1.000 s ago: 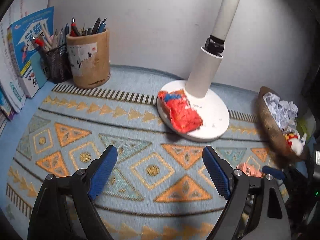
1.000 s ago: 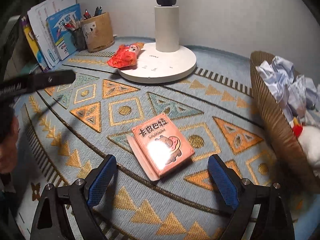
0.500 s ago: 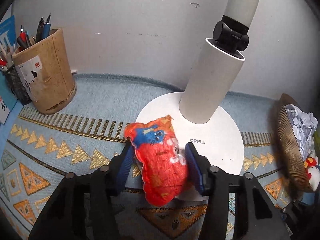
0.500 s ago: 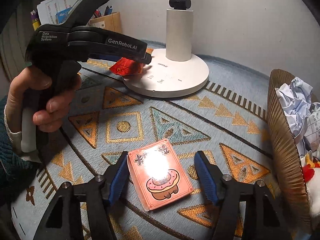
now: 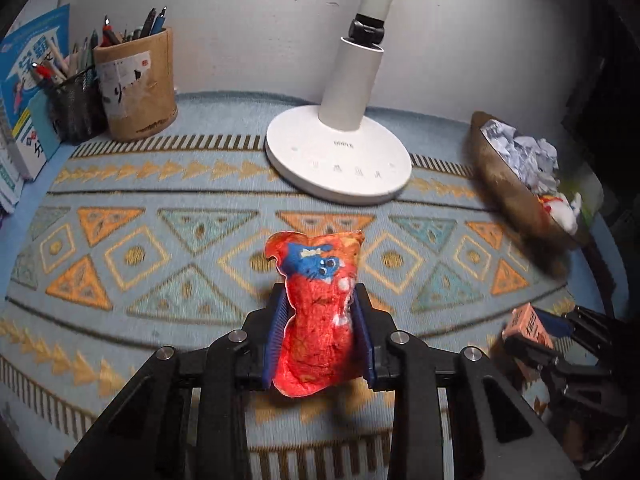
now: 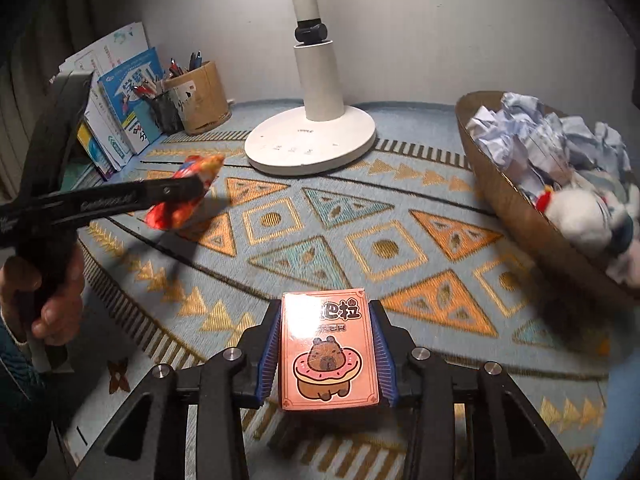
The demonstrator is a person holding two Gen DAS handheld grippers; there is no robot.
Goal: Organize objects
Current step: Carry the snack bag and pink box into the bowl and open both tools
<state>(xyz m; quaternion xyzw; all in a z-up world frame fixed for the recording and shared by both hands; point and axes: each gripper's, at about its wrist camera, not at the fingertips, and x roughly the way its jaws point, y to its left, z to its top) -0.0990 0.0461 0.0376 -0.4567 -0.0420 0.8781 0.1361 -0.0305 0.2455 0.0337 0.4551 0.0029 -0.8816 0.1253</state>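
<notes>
Both items have left their spots: the left tool (image 5: 320, 344) now holds the red snack bag (image 5: 318, 312) lifted off the lamp base (image 5: 340, 168), the right tool (image 6: 326, 354) clamps the pink box (image 6: 328, 344) above the table (image 6: 360, 216), ready for stowing.

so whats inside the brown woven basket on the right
The brown woven basket holds crumpled white paper and a white plush toy with a red collar. Anything beneath them, and the basket's bottom, is covered.

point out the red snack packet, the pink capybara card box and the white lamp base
red snack packet (image 5: 316, 316), left wrist view, its middle
pink capybara card box (image 6: 329, 350), right wrist view, front face
white lamp base (image 5: 340, 168), left wrist view, top disc
</notes>
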